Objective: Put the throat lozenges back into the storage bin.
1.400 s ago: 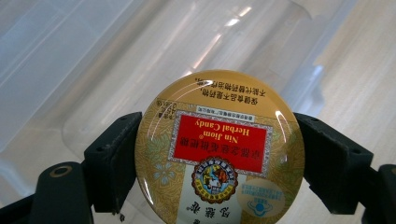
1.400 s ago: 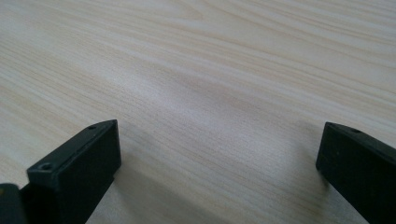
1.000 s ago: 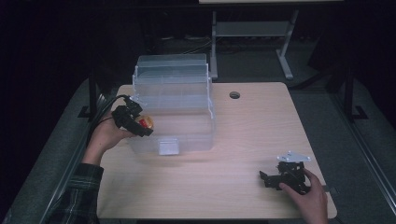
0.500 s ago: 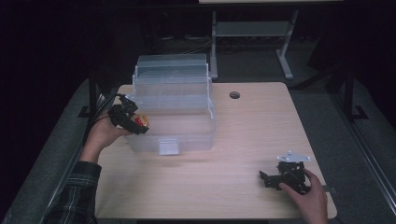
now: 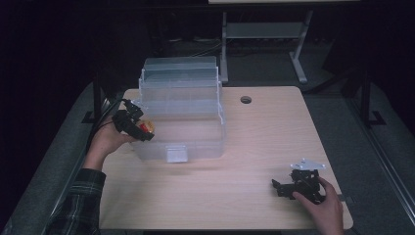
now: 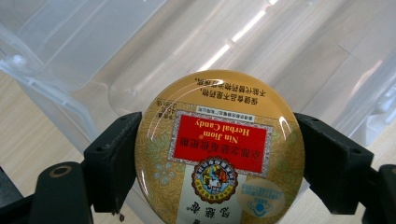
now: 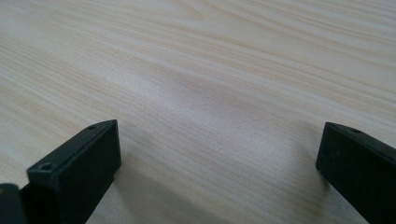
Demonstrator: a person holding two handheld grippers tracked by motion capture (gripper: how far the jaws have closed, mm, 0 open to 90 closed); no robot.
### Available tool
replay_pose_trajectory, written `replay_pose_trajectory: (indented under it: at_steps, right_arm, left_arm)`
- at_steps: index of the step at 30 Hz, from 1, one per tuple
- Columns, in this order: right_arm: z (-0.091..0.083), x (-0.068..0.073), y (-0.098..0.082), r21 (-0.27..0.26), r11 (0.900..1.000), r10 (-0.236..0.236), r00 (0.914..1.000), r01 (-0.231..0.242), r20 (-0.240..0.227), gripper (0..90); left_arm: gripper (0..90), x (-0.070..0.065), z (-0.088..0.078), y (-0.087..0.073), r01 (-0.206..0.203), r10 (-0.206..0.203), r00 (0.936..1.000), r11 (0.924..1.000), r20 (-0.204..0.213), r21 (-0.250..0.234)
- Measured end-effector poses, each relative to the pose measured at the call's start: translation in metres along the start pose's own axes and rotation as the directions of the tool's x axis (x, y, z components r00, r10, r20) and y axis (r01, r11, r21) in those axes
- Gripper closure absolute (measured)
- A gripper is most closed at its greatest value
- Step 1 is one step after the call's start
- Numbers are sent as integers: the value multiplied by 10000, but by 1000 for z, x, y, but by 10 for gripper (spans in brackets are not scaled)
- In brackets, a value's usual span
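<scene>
The left gripper [image 6: 219,154] has its two black jaws pressed on opposite edges of a round, glossy gold-and-red candy tin [image 6: 219,147], printed "Nin Jiom Herbal Candy", with the flat lid facing the camera. The grip is on the rim alone, so the main risk, as I judge it, is the smooth tin pivoting or slipping out between the jaws if the hand tilts or eases its squeeze; it would then drop on the table or clatter against the box instead of into it.

Just beyond the tin stands a clear plastic tiered storage box [image 5: 181,115], opened so that its trays step back and up. In the high view the left gripper [image 5: 133,125] holds the tin [image 5: 146,127] at the left side of the box's lower bin, close to the wall; whether tin and wall touch I cannot tell. A knock against that wall could jolt the tin loose.

The right gripper [image 5: 299,182] rests low on the pale wooden table [image 5: 254,142] near its front right corner, well apart from the box. Its jaws stand wide apart with nothing between them.
</scene>
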State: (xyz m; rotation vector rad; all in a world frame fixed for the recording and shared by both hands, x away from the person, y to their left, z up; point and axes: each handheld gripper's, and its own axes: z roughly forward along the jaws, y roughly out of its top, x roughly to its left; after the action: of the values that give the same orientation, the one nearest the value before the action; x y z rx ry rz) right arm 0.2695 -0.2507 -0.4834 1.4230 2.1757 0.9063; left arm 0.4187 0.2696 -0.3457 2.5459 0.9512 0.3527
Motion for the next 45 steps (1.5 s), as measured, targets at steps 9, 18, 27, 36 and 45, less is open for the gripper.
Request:
replay_pose_trajectory:
  at_steps: [9, 18, 27, 36, 45]
  right_arm:
    - [0, 0, 0, 0, 10000, -1, 10000, 1, 0, 0]
    - [0, 0, 0, 2, 10000, -5, 10000, 5, 2, 0]
    - [0, 0, 0, 2, 10000, 1, 10000, -1, 3, 0]
    - [0, 0, 0, 2, 10000, 2, 10000, -2, 3, 0]
    - [0, 0, 0, -5, 10000, -8, 10000, 8, 11, 0]
  left_arm:
    - [192, 1, 4, -3, 175, -175, 9998, 9998, 111, 17]
    - [186, 4, 3, -6, 362, -360, 9993, 9992, 111, -169]
    - [186, -1, -10, -9, 240, -237, 9997, 9986, 73, -465]
    - [185, -10, -30, -21, 324, -320, 9995, 9944, 62, -1008]
    - [184, -20, -40, -36, 474, -493, 9987, 9876, -87, -1498]
